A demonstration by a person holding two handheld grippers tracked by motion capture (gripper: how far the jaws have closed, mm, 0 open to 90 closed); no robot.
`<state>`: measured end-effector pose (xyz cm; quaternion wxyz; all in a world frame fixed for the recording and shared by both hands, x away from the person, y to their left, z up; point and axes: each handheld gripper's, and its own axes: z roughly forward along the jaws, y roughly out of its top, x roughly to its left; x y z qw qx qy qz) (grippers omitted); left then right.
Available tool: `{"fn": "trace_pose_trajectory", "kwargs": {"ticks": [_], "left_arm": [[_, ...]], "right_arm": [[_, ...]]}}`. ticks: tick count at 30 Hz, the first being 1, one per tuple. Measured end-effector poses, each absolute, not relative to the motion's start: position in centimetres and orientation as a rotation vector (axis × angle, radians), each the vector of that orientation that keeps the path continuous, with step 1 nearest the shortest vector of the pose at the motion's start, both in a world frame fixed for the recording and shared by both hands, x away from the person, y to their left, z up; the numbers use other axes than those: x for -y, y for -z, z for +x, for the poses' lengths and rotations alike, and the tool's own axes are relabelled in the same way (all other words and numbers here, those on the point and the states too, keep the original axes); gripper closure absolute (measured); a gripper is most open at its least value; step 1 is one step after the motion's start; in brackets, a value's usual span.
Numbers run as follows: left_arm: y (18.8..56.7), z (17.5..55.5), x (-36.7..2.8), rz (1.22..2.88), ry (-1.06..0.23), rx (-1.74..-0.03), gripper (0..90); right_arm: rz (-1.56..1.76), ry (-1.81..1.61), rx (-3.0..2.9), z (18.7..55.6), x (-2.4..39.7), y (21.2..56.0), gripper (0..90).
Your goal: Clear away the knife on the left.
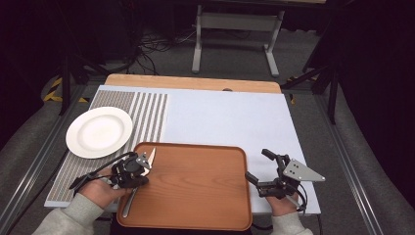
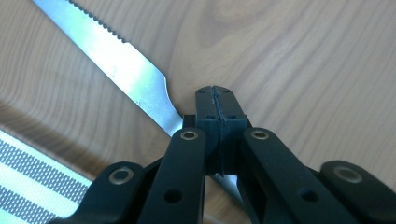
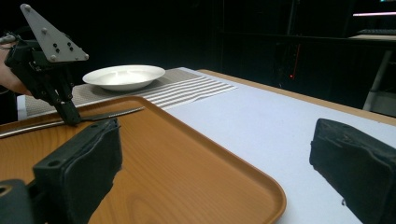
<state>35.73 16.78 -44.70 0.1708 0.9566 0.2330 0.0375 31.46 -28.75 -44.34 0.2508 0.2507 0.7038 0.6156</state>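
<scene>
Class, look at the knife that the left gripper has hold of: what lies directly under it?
Under the knife lies the wooden tray, its grain showing on both sides of the blade. The left gripper, shut on the knife, covers the handle, so the tray beneath that part cannot be seen.

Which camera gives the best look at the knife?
The left gripper view: the knife fills it close up, serrated blade sharp, left gripper shut on its neck. The high view shows it small, mostly hidden under the hand. The right gripper view shows it edge-on, thin and far.
</scene>
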Motion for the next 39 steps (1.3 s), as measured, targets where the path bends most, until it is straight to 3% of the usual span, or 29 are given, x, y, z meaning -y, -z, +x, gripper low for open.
{"fn": "trace_pose_trajectory", "kwargs": {"ticks": [26, 28, 33, 34, 39], "left_arm": [[44.8, 36.3, -18.5, 2.678, -0.071, -0.75, 89.3], [44.7, 36.3, -18.5, 2.673, -0.052, -0.741, 85.8], [43.7, 36.3, -19.0, 2.575, -0.026, -0.712, 54.7], [43.5, 36.3, -19.2, 2.548, -0.016, -0.713, 54.7], [42.2, 36.2, -20.2, 2.412, 0.012, -0.699, 32.3]], "right_arm": [[0.685, -1.672, -1.916, 31.5, 28.7, 44.4, 2.9], [0.684, -1.672, -1.916, 31.4, 28.7, 44.4, 2.9], [0.683, -1.673, -1.919, 31.5, 28.7, 44.4, 2.9], [0.681, -1.67, -1.919, 31.5, 28.7, 44.4, 2.8], [0.682, -1.67, -1.917, 31.4, 28.7, 44.4, 2.9]]}}
